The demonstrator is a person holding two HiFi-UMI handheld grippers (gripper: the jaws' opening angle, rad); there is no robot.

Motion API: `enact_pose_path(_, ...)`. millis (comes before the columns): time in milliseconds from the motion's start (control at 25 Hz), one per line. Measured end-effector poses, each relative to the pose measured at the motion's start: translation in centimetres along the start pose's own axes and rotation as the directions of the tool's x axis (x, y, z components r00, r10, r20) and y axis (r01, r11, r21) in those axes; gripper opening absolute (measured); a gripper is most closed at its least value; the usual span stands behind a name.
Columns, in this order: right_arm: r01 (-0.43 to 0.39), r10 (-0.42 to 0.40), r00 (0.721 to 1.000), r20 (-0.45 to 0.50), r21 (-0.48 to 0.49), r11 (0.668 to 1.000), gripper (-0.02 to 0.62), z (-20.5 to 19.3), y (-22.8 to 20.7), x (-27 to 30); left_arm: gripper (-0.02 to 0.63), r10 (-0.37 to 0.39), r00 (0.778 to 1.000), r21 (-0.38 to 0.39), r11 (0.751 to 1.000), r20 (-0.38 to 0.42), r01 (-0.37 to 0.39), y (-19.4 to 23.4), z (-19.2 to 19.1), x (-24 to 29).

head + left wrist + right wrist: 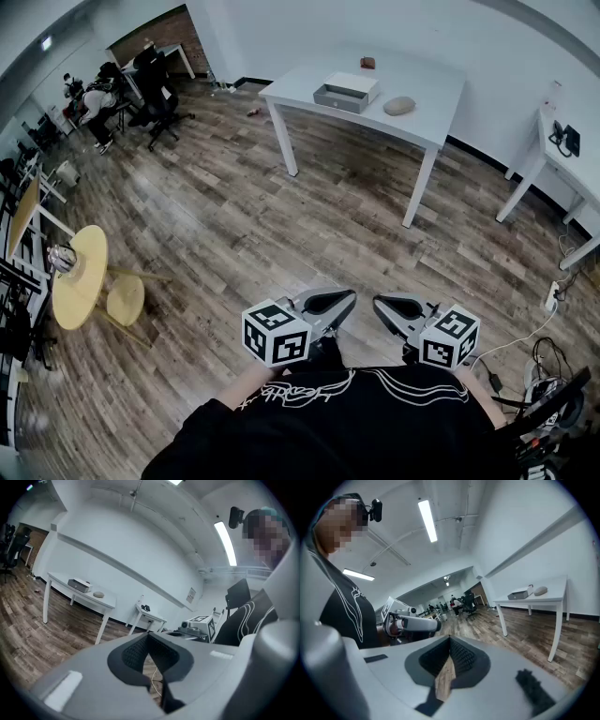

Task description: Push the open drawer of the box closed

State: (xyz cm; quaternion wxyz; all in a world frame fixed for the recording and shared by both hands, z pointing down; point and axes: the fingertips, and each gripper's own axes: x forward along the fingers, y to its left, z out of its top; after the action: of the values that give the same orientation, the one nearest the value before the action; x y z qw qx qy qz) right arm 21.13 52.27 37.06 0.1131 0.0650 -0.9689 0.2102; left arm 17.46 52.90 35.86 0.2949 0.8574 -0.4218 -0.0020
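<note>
- Wood-plank floor [244,225]: brown, running through the whole room.
- White desk [427,98]: four legs, far across the floor from the claws, beside the white wall.
- Side desk [553,173]: white, at the right wall; dark device [566,139] on top.
- Black shirt [375,431] with white line print: bottom of head view, close behind both claws.
- Round yellow table [80,277]: left of floor, smaller yellow disc just beside.
- Box [356,84]: white top, on the white desk toward its left end. Grey drawer [336,97] pulled out, open. Well apart from both claws, touched by neither.
- Left claw [349,298] [149,637]: held low near the shirt; tips pressed together, fully closed, nothing between.
- Right claw [379,303] [450,641]: just beside the left; tips likewise meeting, nothing gripped.
- Oval beige object [399,106]: on the white desk, right of the box, not touching.
- Small reddish item [367,64]: on the desk's far edge, behind the box; too small to identify.
</note>
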Motion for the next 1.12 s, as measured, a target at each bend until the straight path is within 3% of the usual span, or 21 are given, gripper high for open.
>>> enact_pose_path(280, 0.018, -0.018, 1.000, 0.009, 0.018, 1.000, 0.008, 5.1, -10.0, 11.0, 0.008, 0.054, 0.998, 0.037, 0.998, -0.028, -0.053, 14.5, 6.3, 1.9)
enact_pose_path(640, 0.075, -0.076, 0.995, 0.062, 0.019, 0.997, 0.008, 16.4, -21.7, 23.0, 0.008, 0.038, 0.999, 0.057, 0.998, -0.024, -0.037, 30.4, 19.3, 5.1)
enact_pose_path(800, 0.104, -0.105, 0.992, 0.076, 0.008, 0.995, 0.008, 18.8, -25.0, 24.8, 0.008, 0.013, 1.000, 0.049, 0.999, -0.011, -0.013, 33.8, 22.3, 7.2)
enact_pose_path(1120, 0.157, -0.162, 0.982, 0.101, 0.056, 0.986, 0.008, 18.8, -30.1, 24.4, 0.008, -0.027, 0.999, 0.054, 0.998, -0.030, 0.029, 36.3, 23.6, 11.5)
